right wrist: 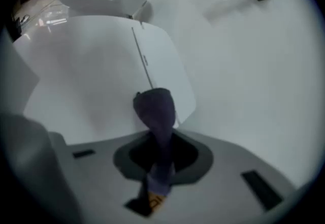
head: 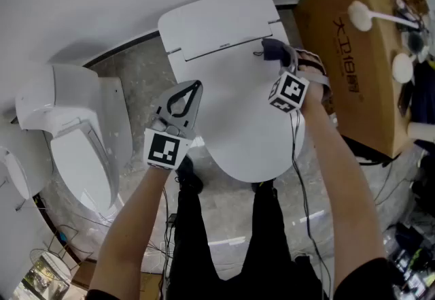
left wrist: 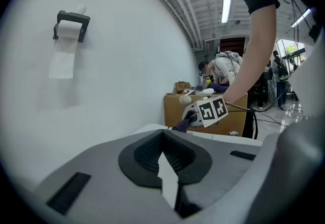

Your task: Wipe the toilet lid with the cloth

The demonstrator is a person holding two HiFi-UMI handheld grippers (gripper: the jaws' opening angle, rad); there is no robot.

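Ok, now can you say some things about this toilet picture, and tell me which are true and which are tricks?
1. The right tool holds a purple cloth. True.
2. The toilet lid is up. False: it is down, and the cloth is on it.
3. The left tool holds a sponge. False: it is shut, with nothing in it.
4. A cardboard box stands near the right tool. True.
5. A paper roll hangs on the wall. True.
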